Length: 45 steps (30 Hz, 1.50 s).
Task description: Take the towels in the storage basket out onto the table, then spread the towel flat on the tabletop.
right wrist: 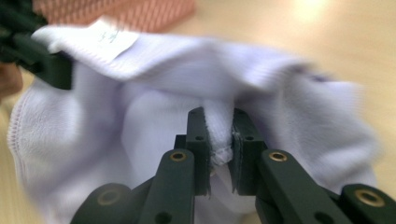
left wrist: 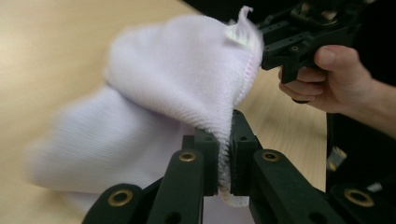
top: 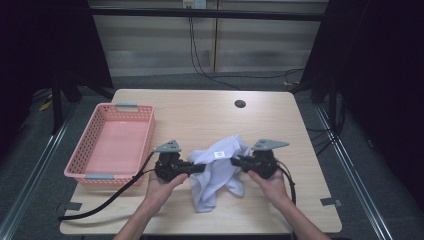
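Observation:
A white cloth (top: 217, 170) with a small label hangs bunched between both grippers, just above the table's front middle. My left gripper (top: 199, 168) is shut on the cloth's left edge; in the left gripper view the stitched hem (left wrist: 224, 140) is pinched between the jaws. My right gripper (top: 235, 161) is shut on the cloth's right side; a fold of the cloth (right wrist: 219, 135) sits clamped between the jaws in the right gripper view. The label (right wrist: 109, 37) shows at the cloth's upper left there.
A pink perforated basket (top: 90, 145) stands at the table's left, empty. A round cable hole (top: 240, 104) lies toward the wooden table's far edge (top: 200, 92). A black cable (top: 105, 205) trails from the left gripper across the front left.

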Motion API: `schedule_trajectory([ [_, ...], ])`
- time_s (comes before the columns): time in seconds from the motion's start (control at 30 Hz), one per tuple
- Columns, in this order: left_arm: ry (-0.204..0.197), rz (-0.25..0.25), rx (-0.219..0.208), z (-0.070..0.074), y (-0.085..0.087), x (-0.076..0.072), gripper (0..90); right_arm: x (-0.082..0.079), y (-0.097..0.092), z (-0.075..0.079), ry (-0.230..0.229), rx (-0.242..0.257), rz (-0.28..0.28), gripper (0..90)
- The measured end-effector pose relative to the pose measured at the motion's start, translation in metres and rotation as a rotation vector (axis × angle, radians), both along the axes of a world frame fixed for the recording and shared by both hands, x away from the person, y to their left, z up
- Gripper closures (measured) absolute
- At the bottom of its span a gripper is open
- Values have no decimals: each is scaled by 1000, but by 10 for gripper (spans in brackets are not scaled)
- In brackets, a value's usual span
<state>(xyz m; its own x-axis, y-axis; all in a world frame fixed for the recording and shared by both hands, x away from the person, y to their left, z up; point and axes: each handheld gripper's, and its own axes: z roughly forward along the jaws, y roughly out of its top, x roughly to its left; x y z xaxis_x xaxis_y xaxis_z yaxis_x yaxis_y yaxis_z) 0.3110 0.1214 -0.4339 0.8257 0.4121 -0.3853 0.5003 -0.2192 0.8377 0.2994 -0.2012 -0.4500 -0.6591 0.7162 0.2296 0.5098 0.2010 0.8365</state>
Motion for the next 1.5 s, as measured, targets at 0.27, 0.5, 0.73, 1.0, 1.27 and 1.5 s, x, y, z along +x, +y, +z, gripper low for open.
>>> schedule_trajectory([
  [0.27,-86,57,-129,41,33,-8,854,27,-57,51,-96,94,-148,859],
  [0.5,-126,62,-149,60,48,-25,854,58,-81,105,-203,81,-265,861],
  [0.73,-137,32,-170,64,52,-46,851,96,-101,131,-253,21,-380,861],
  [1.0,-31,77,-86,31,52,-37,452,115,-113,88,-164,-31,-408,494],
  [1.27,-1,148,-44,18,54,-23,390,72,-105,65,-115,2,-290,423],
  [1.5,7,144,-27,11,54,-17,592,19,-55,34,-34,24,-70,390],
])
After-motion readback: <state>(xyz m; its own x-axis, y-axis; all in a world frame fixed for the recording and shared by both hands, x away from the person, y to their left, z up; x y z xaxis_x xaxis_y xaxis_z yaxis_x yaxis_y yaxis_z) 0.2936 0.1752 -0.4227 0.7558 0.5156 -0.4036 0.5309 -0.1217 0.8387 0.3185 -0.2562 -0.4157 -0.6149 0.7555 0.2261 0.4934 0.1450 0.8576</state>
